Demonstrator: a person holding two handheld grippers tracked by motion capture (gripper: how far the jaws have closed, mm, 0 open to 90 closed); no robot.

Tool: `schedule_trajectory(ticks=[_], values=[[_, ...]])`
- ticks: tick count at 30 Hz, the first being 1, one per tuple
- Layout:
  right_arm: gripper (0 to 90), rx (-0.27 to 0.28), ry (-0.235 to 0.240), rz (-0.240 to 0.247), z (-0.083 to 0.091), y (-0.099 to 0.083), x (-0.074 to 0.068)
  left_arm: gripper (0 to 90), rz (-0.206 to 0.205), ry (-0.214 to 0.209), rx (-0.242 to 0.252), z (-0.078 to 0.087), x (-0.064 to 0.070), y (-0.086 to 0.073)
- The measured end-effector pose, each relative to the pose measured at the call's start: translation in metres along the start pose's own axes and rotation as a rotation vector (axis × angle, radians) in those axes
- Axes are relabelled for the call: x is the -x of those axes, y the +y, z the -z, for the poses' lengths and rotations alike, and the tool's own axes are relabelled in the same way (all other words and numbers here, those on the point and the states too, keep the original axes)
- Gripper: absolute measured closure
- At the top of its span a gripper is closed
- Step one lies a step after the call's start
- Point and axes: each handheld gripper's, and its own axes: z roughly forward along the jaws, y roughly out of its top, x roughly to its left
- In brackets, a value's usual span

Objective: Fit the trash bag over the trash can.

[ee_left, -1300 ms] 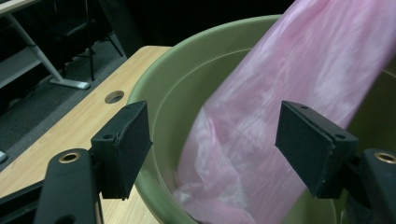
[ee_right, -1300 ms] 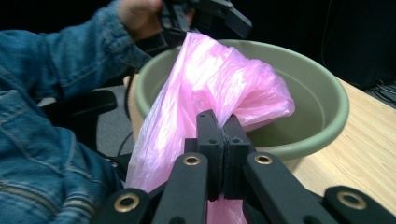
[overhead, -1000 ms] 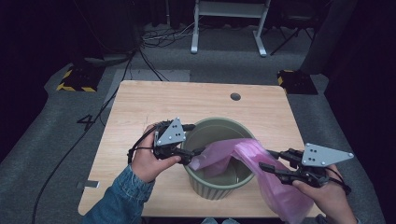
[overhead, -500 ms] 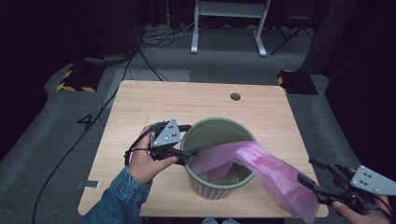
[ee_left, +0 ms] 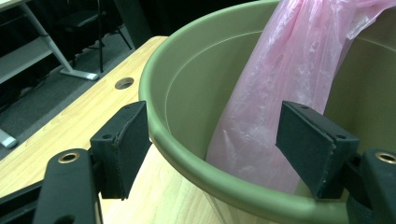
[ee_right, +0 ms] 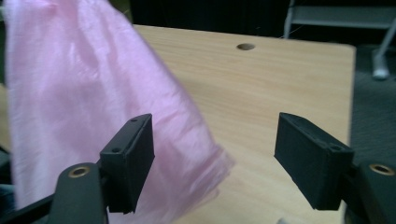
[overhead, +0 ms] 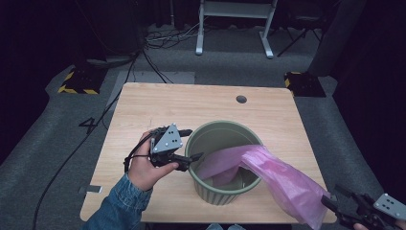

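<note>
A green bin [overhead: 210,134] stands on the wooden table [overhead: 143,110] near its front edge. A pink plastic bag [overhead: 282,182] hangs out of it, over the right rim, toward the front right corner. My left gripper [overhead: 194,143] is open, its jaws either side of the bin's left rim. In the left gripper view one jaw is outside the bin [ee_left: 201,93] and the other is inside, beside the bag [ee_left: 280,93]. My right gripper [overhead: 332,196] is open off the front right corner, at the bag's loose end. The bag [ee_right: 84,93] lies by its left jaw, not pinched.
A round cable hole [overhead: 241,99] sits near the table's far edge. Behind the table stand a white frame [overhead: 234,28], floor cables [overhead: 163,38] and two hazard-striped blocks [overhead: 76,81]. A black cable [overhead: 72,158] runs along the floor at the left.
My right gripper has drawn back toward the front right corner, and the bag has stretched out over the rim after it. The left gripper has stayed at the bin's left rim.
</note>
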Motion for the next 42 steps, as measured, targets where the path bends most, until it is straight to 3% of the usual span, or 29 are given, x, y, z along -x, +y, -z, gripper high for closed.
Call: schedule_trajectory(ticks=[4, 9, 11, 15, 17, 21, 22, 30, 42], values=[[27.0, -0.001, 0.040, -0.029, 0.005, -0.009, -0.002, 25.8, -0.005, 0.000, 0.000, 0.002, 0.002, 0.001], [23.0, -0.021, 0.078, 0.000, 0.002, -0.012, -0.008, 25.6, -0.008, -0.003, -0.001, 0.000, 0.004, 0.001], [21.2, -0.025, 0.118, 0.007, -0.002, -0.013, -0.012, 25.4, -0.011, 0.000, -0.002, 0.000, 0.003, 0.000], [19.4, -0.053, 0.151, 0.056, -0.014, -0.011, -0.021, 25.7, -0.006, -0.004, -0.001, 0.000, 0.003, -0.001], [26.9, -0.068, 0.155, 0.083, -0.022, -0.009, -0.023, 25.7, -0.004, -0.002, 0.003, 0.001, 0.004, -0.001], [57.4, -0.081, 0.163, 0.110, -0.033, -0.003, -0.023, 25.9, -0.009, -0.002, 0.004, 0.001, 0.004, 0.000], [61.0, -0.083, 0.171, 0.120, -0.035, 0.000, -0.023, 25.9, -0.008, -0.002, 0.004, 0.001, 0.004, 0.000], [57.4, -0.067, 0.181, 0.164, -0.059, 0.025, -0.030, 25.9, -0.034, -0.018, 0.021, -0.001, 0.008, 0.013], [53.6, -0.032, 0.181, 0.236, -0.079, 0.066, -0.044, 25.8, -0.077, -0.060, 0.044, -0.005, 0.023, 0.028]])
